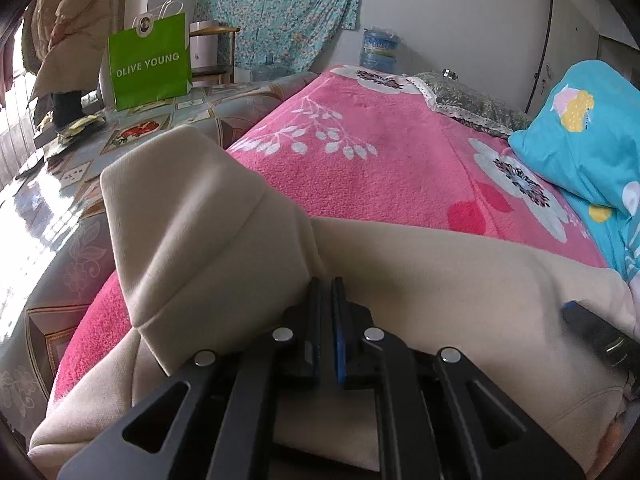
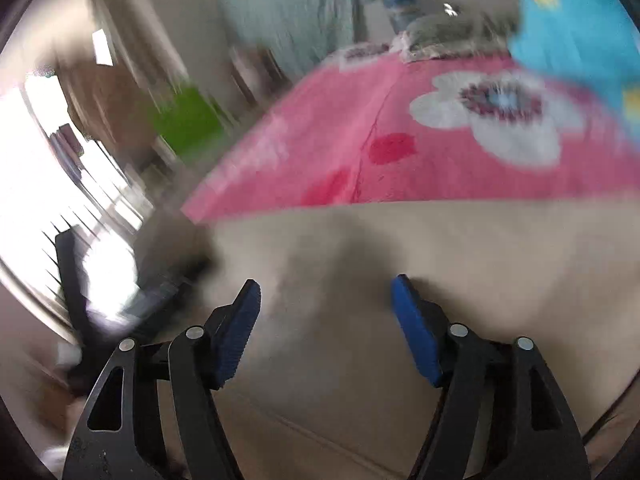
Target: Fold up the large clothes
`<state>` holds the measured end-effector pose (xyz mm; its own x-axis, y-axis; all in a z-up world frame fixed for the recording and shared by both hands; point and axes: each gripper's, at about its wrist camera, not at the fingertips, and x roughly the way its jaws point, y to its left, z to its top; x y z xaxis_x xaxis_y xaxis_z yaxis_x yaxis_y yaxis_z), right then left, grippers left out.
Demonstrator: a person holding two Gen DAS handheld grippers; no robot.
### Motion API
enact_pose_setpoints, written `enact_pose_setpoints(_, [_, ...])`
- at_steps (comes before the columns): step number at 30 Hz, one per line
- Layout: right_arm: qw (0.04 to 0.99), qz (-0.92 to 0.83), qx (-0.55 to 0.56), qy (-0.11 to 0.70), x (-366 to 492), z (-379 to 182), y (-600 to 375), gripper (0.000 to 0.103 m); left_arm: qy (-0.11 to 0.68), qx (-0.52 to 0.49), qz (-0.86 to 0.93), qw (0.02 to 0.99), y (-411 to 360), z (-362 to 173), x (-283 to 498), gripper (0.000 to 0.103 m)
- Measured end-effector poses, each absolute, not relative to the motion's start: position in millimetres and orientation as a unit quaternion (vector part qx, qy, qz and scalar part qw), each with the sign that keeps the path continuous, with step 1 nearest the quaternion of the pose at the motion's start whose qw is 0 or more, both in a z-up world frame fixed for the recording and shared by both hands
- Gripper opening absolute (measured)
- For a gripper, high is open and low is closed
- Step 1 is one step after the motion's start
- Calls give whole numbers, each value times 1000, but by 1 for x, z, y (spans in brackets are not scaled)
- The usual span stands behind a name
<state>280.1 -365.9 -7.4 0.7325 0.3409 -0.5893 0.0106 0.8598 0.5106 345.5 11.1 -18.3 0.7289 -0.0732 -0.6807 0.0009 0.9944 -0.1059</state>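
On the near half of a pink floral blanket (image 1: 380, 168) lies the cream garment (image 1: 440, 280), spread across the bed from left to right. Your left gripper (image 1: 329, 292) has its blue pads drawn almost together, pinching a fold of the cream fabric; from that pinch a sleeve or flap (image 1: 192, 216) rises up and leans to the left, its ribbed cuff edge hanging near the gripper's left link. Your right gripper (image 2: 326, 296) stands with its jaws partly apart above the same garment (image 2: 460, 248); cream cloth shows between the pads, yet they do not seem to press on it, though blur makes this view hard to judge. At the right edge of the left wrist view a dark finger of the other tool (image 1: 600, 336) rests over the cloth. Far right on the bed sits a blue pillow (image 1: 584, 132), with a grey patterned cushion (image 1: 472, 104) beyond it. To the far left a green paper bag (image 1: 150, 64) stands on a glossy patterned table (image 1: 80, 184).
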Motion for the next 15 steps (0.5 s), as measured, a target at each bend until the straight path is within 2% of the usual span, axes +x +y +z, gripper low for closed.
enact_pose_setpoints(1, [891, 76, 274, 353, 273, -11, -385, 19, 368, -49, -20, 929, 10, -18, 345, 7])
enact_pose_setpoints(3, [875, 44, 335, 347, 253, -26, -433, 0, 367, -54, -22, 929, 11, -18, 346, 7])
enact_pose_setpoints(6, [846, -2, 433, 312, 221, -36, -485, 0, 365, -53, -22, 929, 9, -16, 348, 7])
enact_pose_setpoints(11, [850, -54, 423, 308, 208, -16, -472, 0, 365, -57, -23, 929, 9, -17, 349, 7])
enact_pose_setpoints(12, [859, -66, 407, 304, 206, -8, -464, 6, 365, -58, -24, 929, 8, -16, 350, 7])
enact_pose_setpoints(15, [918, -142, 243, 279, 211, 29, -423, 16, 365, -56, -22, 929, 8, -17, 350, 7])
